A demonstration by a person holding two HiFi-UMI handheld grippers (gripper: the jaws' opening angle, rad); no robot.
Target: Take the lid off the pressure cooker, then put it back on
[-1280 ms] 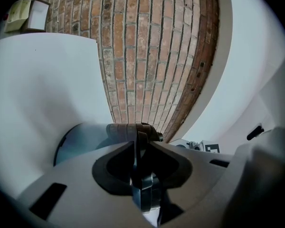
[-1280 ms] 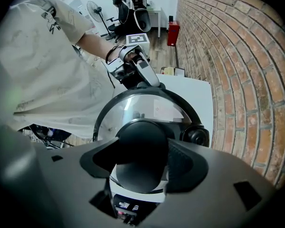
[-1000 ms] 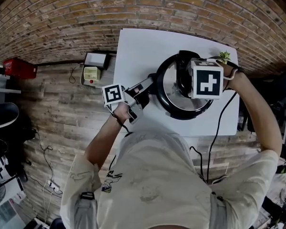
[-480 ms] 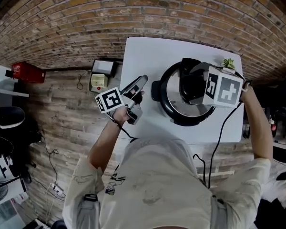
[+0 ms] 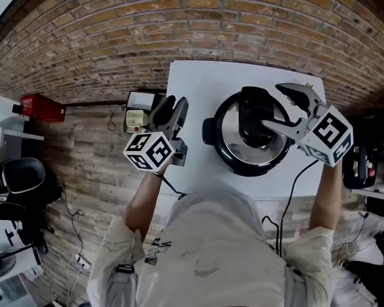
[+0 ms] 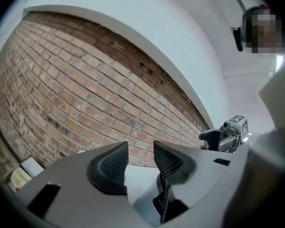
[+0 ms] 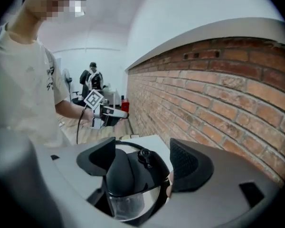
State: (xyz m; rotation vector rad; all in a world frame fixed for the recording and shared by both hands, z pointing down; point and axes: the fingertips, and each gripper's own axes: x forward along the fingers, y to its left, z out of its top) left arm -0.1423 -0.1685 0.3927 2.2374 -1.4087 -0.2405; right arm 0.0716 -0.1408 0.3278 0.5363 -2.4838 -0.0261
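Pressure cooker (image 5: 212,132) sits on the white table (image 5: 192,85) with its lid (image 5: 228,133) on, the black lid handle (image 5: 256,121) running across the top. I have the right gripper (image 5: 272,105) hanging just above that handle, jaws spread wide and touching nothing (they have just swung open, then eased in a little). In the right gripper view the handle shows below the gap between the pads, clear of both. My left gripper (image 5: 169,104) is off to the cooker's left, apart from it. Its jaws have just been opening and stand part-way apart, released, with only brick wall (image 6: 85,89) visible between them.
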